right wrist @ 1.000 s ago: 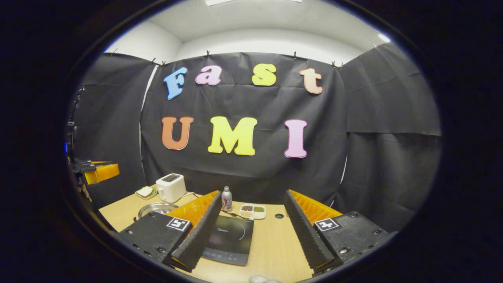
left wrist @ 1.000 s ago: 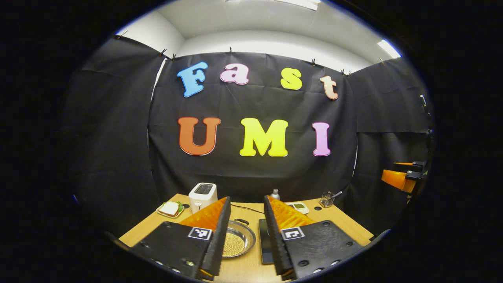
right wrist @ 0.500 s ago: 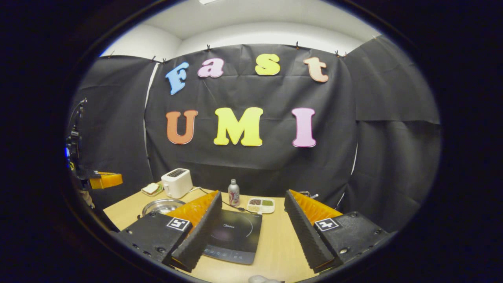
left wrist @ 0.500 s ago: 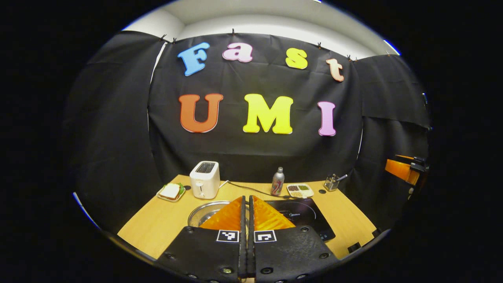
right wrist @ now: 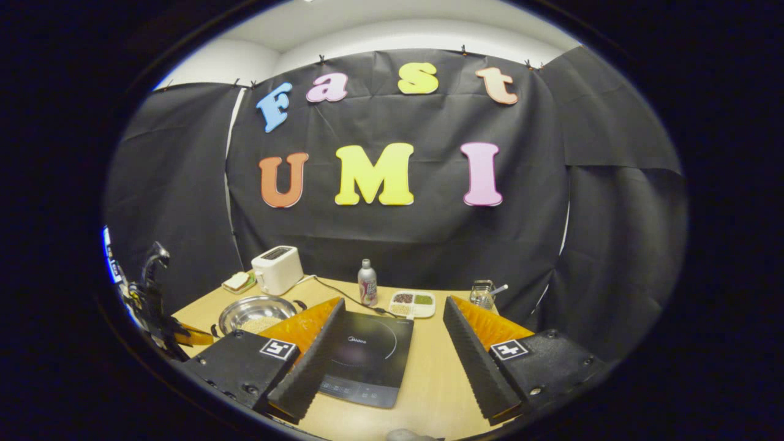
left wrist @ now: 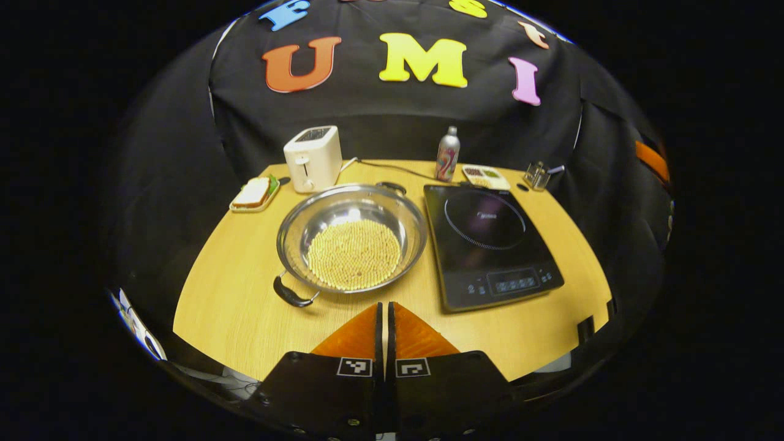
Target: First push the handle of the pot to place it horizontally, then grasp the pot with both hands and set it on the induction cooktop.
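Left gripper view: pot [left wrist: 352, 237], wide shallow steel, mid-worktop, just left of flat glass induction cooktop [left wrist: 490, 242]; grain-like fill [left wrist: 354, 253] likely adds weight, may shift. Rigid, slick rim; grip the black loop handles [left wrist: 291, 294], diagonal. Left gripper [left wrist: 384, 331] fingers pressed together, empty; right gripper [right wrist: 392, 343] wide apart.

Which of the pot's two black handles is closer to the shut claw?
The near-left handle, pointing toward the shut left claw; the other handle sits at the pot's far rim.
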A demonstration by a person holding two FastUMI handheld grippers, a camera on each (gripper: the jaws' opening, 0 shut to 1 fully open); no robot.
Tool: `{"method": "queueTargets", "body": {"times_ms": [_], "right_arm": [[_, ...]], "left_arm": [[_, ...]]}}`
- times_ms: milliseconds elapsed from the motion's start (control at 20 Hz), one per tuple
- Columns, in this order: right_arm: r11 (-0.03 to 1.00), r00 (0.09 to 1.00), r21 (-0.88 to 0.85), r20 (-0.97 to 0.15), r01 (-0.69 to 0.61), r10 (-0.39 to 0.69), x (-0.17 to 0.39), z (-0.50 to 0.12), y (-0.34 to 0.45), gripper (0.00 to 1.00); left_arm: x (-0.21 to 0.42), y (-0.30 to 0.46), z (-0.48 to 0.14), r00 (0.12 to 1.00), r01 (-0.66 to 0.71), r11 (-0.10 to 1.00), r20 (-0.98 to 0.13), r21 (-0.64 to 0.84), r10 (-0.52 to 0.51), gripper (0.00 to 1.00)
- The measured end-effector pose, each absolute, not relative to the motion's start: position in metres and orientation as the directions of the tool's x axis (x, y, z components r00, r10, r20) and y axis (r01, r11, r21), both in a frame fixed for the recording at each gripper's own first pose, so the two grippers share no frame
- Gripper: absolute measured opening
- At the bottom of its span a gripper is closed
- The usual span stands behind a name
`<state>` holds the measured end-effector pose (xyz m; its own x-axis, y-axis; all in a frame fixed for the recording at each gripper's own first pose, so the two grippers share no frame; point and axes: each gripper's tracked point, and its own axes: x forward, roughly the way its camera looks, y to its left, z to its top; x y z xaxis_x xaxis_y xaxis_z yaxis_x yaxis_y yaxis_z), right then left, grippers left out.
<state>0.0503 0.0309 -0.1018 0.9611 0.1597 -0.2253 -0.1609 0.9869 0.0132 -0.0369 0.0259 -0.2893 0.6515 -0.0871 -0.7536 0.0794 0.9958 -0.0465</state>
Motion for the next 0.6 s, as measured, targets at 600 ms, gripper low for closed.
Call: {"method": "queueTargets", "body": {"times_ms": [600], "right_arm": [[0.988,0.944,0.012,-0.294,-0.152,0.149,0.059,-0.12,0.007,1.0]], "left_arm": [[-0.008,0.073,-0.36,0.435,0.123,0.991,-0.9,0.044,-0.014,0.0]]}}
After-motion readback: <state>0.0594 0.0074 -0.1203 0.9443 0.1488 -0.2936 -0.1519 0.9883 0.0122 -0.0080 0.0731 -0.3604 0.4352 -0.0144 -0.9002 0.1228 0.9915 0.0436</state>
